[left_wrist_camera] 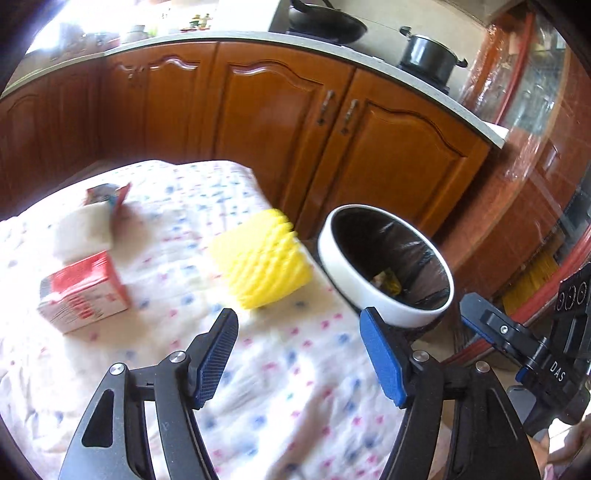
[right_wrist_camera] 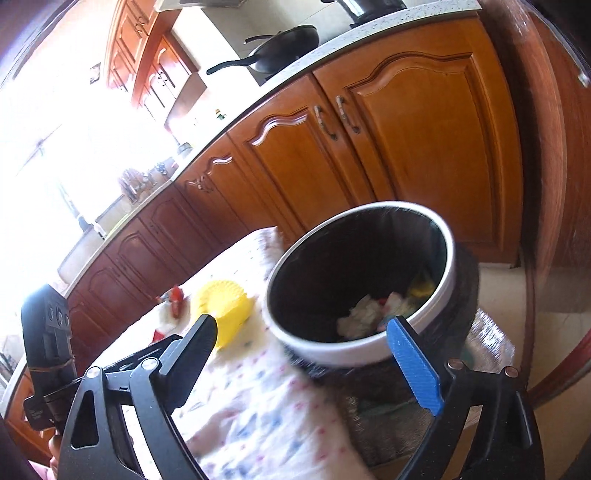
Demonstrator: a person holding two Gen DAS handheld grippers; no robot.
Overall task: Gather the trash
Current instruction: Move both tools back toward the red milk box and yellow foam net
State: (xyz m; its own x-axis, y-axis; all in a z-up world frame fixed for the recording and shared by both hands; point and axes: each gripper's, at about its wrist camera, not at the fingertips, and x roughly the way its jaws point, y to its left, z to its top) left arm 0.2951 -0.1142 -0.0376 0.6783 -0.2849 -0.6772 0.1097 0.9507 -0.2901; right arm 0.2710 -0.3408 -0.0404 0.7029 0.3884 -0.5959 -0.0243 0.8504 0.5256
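Note:
A white-rimmed bin with a black liner [left_wrist_camera: 384, 266] stands at the table's right edge and holds some trash [right_wrist_camera: 364, 314]. A yellow foam sleeve [left_wrist_camera: 264, 260] lies on the patterned tablecloth [left_wrist_camera: 277, 387] just left of the bin. A red and white carton [left_wrist_camera: 83, 295] and a torn red wrapper [left_wrist_camera: 109, 195] with a white tissue [left_wrist_camera: 83, 232] lie further left. My left gripper [left_wrist_camera: 297, 321] is open and empty above the cloth, short of the sleeve. My right gripper [right_wrist_camera: 303, 328] is open and empty at the bin's near rim [right_wrist_camera: 332, 354].
Wooden kitchen cabinets [left_wrist_camera: 280, 110] run behind the table under a pale counter with a wok [left_wrist_camera: 325, 22] and a pot [left_wrist_camera: 428, 51]. A glass-fronted red cabinet [left_wrist_camera: 535, 110] stands to the right. The right gripper's body [left_wrist_camera: 535, 354] shows at the right of the left wrist view.

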